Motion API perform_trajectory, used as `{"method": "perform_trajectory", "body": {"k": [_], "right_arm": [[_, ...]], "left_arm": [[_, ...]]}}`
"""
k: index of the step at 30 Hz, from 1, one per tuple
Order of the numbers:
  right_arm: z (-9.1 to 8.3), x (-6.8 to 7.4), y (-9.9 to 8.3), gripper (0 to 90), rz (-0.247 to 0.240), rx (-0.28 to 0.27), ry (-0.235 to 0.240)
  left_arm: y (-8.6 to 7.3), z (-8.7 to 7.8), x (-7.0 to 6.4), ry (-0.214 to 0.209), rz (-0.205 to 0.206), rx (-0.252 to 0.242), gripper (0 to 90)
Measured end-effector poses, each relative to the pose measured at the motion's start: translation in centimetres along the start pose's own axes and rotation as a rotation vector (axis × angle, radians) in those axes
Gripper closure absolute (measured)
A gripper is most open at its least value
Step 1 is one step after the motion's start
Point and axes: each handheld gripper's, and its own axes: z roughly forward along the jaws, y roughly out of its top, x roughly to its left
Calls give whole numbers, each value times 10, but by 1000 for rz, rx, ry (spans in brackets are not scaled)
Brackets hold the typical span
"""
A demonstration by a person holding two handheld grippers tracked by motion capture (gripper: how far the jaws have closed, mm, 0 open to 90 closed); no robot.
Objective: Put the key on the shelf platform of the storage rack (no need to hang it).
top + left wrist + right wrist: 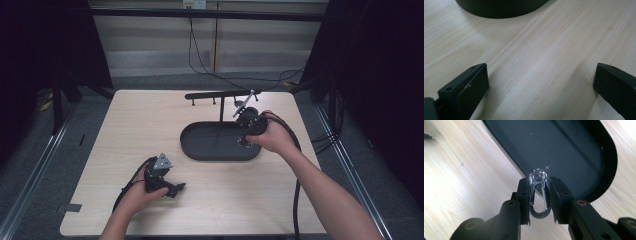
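Note:
My right gripper point(539, 182) is shut on a small silver carabiner clip point(539, 195), pinched between its two black jaws above the rim of a black oval tray point(610, 157). In the high view the right gripper point(248, 129) hovers over the right end of the black oval tray point(192, 149), beside the post of a black T-shaped stand point(221, 95). My left gripper point(540, 80) is open wide over bare wood with nothing between its jaws. In the high view the left gripper point(175, 189) rests low near the table's front left.
The light wooden table point(140, 125) has free room at the left and front. The tray's dark wall point(499, 8) lies ahead of the left gripper. Cables point(200, 55) run across the floor behind the table. A black cable point(297, 200) trails from the right hand.

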Motion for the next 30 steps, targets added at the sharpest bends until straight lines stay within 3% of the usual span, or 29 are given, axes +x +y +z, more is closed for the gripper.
{"method": "perform_trajectory", "body": {"k": [20, 30], "right_arm": [[15, -5, 14, 713, 11, 25, -31], [20, -7, 19, 713, 13, 2, -32]], "left_arm": [[0, 0, 0, -2, 0, 1, 0], [0, 0, 0, -2, -1, 1, 0]]}}
